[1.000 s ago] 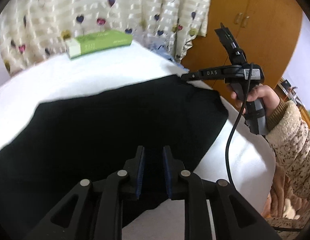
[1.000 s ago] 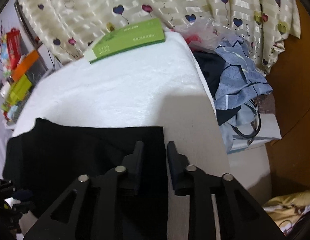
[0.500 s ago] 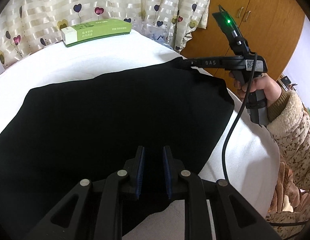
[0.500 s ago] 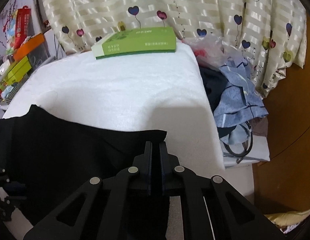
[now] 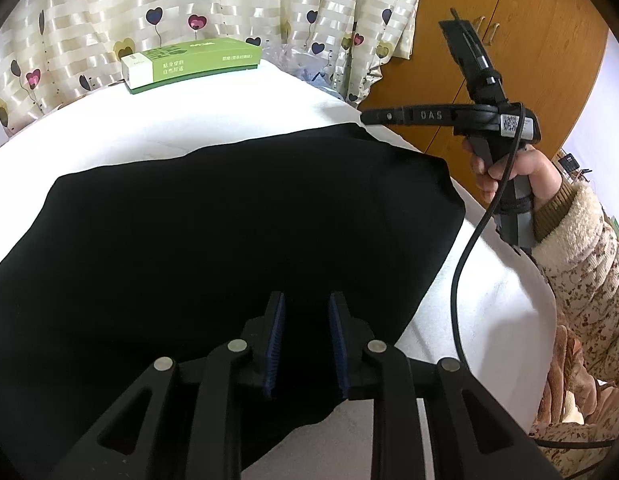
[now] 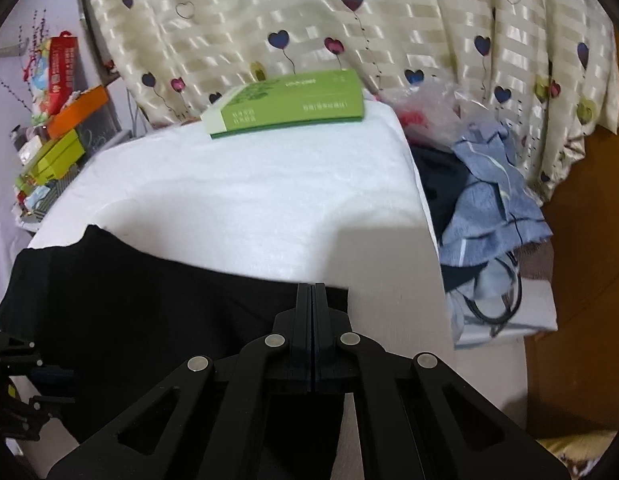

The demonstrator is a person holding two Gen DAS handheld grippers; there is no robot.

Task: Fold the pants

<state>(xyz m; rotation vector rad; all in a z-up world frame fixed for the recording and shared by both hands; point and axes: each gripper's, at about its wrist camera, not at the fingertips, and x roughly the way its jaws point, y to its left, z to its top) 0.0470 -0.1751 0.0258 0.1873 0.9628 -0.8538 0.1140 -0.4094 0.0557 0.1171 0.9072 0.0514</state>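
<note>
Black pants (image 5: 237, 216) flat, long axis left-right

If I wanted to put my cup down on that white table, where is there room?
The widest bare patch of white table lies between the black pants and the green box by the curtain. A narrower strip runs along the right edge. Beyond it, a heap of clothes crowds things.
</note>
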